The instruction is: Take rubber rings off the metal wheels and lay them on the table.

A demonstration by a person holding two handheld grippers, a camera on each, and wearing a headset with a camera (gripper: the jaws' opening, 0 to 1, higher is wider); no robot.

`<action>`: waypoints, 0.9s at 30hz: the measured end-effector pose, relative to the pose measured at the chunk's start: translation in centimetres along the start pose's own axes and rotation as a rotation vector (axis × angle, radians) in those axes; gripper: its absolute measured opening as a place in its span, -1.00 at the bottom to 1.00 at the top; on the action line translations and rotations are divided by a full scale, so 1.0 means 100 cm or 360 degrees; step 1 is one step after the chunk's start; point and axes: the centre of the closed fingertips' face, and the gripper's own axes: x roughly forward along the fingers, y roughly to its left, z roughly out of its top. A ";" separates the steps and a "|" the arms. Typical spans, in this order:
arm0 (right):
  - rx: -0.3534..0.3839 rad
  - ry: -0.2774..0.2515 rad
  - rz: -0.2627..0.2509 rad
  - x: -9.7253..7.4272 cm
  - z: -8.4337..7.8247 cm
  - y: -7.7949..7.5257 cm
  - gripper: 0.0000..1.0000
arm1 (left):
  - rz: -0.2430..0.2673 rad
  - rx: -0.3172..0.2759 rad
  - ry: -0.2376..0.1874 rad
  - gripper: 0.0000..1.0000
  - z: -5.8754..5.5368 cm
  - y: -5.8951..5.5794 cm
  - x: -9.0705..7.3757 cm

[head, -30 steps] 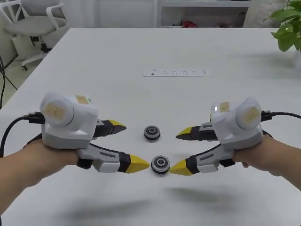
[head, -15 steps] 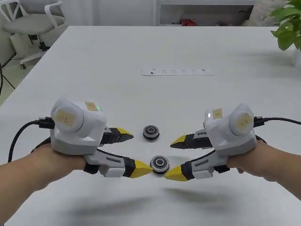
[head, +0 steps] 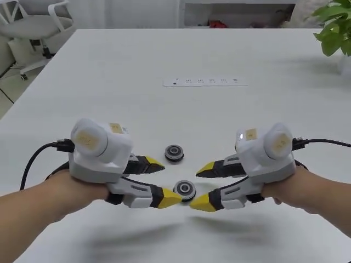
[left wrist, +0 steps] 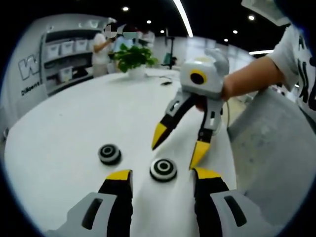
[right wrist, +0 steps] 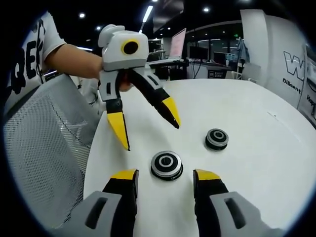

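table [head: 230, 60] first: big white top, with both wheels out in the open on the person's side of it. left gripper [head: 171, 182] and right gripper [head: 194, 188] come in from opposite sides, tips pointing at each other. both have their jaws spread wide and nothing in them. near wheel [head: 185, 189] lies flat right between the two sets of yellow tips. in each gripper view it sits just ahead of that gripper's own jaws, centred in the gap. far wheel [head: 174, 153] lies a bit beyond it, apart, nothing touching it. rubber ring [right wrist: 153, 167] looks to be the dark outer band, and it's on both wheels, so i'd say this is the approach for the first one. next move, my guess: one gripper clamps the wheel to pin it, and the other nips the ring's edge and peels it off. tricky bit is catching only rubber, since the wheel could skate on that smooth top.
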 end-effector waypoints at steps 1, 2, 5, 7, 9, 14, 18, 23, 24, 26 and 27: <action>-0.0002 0.0003 0.0001 0.000 0.000 0.001 -0.17 | -0.0007 0.0004 0.0007 -0.01 -0.001 -0.001 0.001; -0.0003 0.0005 0.0002 0.000 -0.001 0.001 -0.17 | -0.0014 0.0007 0.0014 -0.04 -0.002 -0.002 0.002; -0.0009 0.0012 0.0009 0.001 -0.002 0.001 -0.17 | -0.0025 0.0016 0.0033 -0.09 -0.004 -0.004 0.005; -0.0008 0.0011 0.0010 0.001 -0.002 0.001 -0.17 | -0.0029 0.0017 0.0040 -0.10 -0.005 -0.004 0.007; -0.0005 0.0011 0.0013 0.002 -0.002 0.002 -0.17 | -0.0035 0.0022 0.0045 -0.12 -0.004 -0.005 0.008; -0.0005 0.0014 0.0017 0.002 -0.004 0.003 -0.17 | -0.0048 0.0030 0.0051 -0.20 -0.003 -0.007 0.013; -0.0002 0.0013 0.0020 0.002 -0.004 0.003 -0.18 | -0.0053 0.0034 0.0064 -0.23 -0.004 -0.007 0.017; -0.0009 0.0016 0.0023 0.003 -0.004 0.004 -0.17 | -0.0054 0.0059 0.0085 -0.31 -0.005 -0.008 0.021; -0.0011 0.0019 0.0024 0.003 -0.005 0.004 -0.17 | -0.0056 0.0061 0.0088 -0.32 -0.005 -0.008 0.022; -0.0014 0.0023 0.0029 0.004 -0.006 0.005 -0.18 | -0.0059 0.0070 0.0091 -0.34 -0.005 -0.009 0.023; -0.0015 0.0025 0.0032 0.004 -0.006 0.005 -0.18 | -0.0058 0.0077 0.0095 -0.35 -0.005 -0.009 0.024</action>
